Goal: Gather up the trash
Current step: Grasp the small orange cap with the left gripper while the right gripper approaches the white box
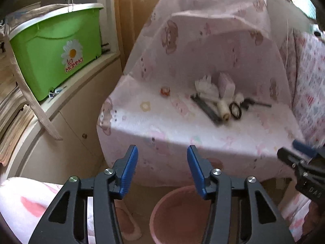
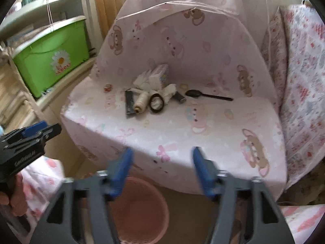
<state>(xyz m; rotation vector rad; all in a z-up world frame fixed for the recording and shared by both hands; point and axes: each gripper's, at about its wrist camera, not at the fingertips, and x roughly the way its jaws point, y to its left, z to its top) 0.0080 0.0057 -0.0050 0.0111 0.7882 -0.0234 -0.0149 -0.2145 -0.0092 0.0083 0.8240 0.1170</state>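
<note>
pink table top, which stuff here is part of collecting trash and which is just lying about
Likely for the job:
crumpled tissues
black wrapper
small red scrap
pink bin on the floor below

Probably just lying about:
thread spool
black ring
black spoon
small carton
green box on the shelf

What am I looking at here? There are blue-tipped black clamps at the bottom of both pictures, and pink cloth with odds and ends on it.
Those clamps are hand-held grippers, one in each of a person's hands, each carrying its own wide-angle camera. One picture looks along the left gripper, the other along the right gripper. Both are open and hold nothing. On the pink cloth-covered surface lie crumpled tissues, a small box, a thread spool, a black ring and a black spoon. A pink bin stands below.
</note>
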